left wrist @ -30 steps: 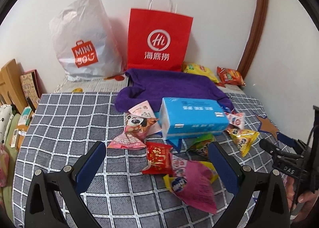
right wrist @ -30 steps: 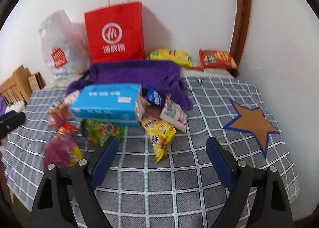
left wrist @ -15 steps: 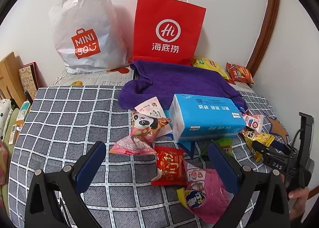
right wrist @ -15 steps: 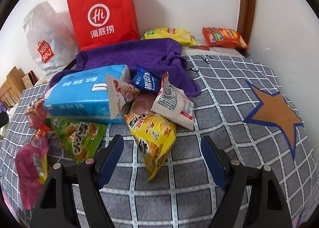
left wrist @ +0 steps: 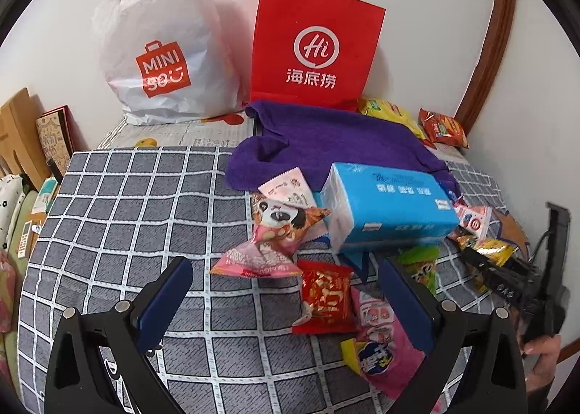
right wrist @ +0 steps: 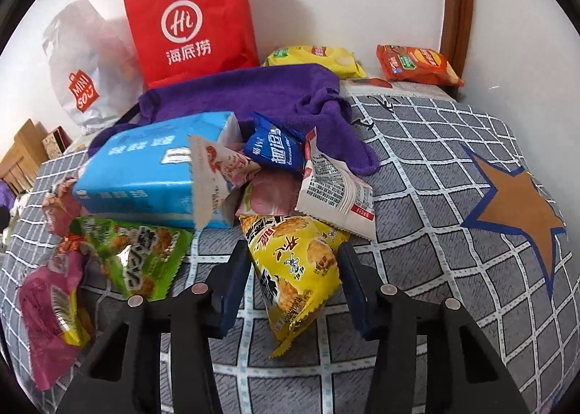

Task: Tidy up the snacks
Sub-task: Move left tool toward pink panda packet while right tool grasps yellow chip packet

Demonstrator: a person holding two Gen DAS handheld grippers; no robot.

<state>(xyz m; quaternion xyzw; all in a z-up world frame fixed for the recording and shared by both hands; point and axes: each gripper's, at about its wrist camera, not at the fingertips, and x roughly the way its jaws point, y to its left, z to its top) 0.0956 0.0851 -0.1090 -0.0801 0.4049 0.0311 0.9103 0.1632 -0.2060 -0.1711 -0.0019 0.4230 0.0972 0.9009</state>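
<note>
Right gripper (right wrist: 293, 269) closing around yellow snack packet (right wrist: 293, 269) lying on the checked cloth (right wrist: 435, 204), blue pads flanking it at nine and three o'clock, contact unclear, left gripper (left wrist: 286, 291) spread wide, holding nothing, red packet (left wrist: 326, 301) between its fingers, blue tissue pack (left wrist: 384, 207) at twelve o'clock.

Both wrist cameras look down-forward, close over snack pile; blue tissue pack (left wrist: 389, 207) (right wrist: 152, 175) shared, perhaps nearer from right.

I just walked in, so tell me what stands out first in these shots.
The red paper bag against the back wall, beside the white plastic bag. In front, a heap of snacks around the blue tissue pack. The right gripper is closing around the yellow snack packet.
</note>
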